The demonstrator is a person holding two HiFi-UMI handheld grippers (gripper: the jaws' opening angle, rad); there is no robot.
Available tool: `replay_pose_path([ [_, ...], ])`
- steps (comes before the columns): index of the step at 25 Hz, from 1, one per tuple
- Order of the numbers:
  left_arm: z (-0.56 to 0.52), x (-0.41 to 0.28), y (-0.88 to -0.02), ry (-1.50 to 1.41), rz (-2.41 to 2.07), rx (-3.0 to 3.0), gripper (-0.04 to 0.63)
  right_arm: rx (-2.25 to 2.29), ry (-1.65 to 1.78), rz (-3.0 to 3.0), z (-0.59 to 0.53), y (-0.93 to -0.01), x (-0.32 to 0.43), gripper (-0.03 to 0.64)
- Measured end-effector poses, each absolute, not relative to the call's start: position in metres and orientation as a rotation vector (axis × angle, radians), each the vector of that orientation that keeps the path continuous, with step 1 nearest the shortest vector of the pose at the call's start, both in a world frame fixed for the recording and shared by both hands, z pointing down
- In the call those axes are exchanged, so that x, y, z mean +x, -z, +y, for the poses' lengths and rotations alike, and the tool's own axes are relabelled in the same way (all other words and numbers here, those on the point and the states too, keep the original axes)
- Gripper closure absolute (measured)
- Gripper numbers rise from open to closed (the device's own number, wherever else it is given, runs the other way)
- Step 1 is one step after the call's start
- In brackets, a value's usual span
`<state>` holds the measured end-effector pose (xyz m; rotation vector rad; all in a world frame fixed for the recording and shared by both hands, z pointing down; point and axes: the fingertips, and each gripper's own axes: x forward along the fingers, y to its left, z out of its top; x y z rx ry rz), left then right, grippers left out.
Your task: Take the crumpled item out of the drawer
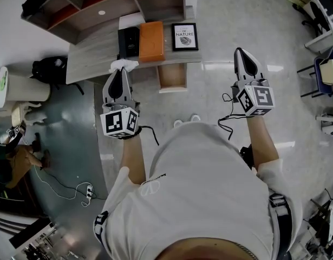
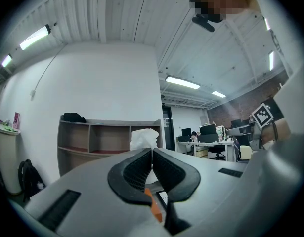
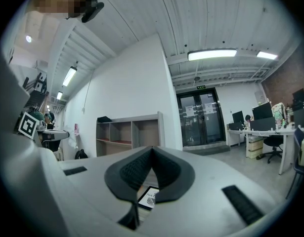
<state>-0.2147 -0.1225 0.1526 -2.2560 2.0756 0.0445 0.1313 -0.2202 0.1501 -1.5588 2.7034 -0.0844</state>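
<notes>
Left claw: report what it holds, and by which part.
The left claw is shut on the crumpled white item, pinching its lower edge between the tips; the rest sticks out above them.

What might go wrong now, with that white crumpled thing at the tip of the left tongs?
1. The left tongs seem to pinch the crumpled white item only at their very tips, by its edge; it may slip out and drop.
2. The drawer stands open, jutting out toward the person's shoes; a step forward might knock it.
</notes>
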Motion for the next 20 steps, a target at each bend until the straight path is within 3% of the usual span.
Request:
replay_pose_path([
  [20, -0.1236, -0.2169, -0.1555, -0.045, 2.067, -2.269, 0.589, -1.577, 0.075, 2.707, -0.2214, -0.1502, 0.1275, 0.617],
])
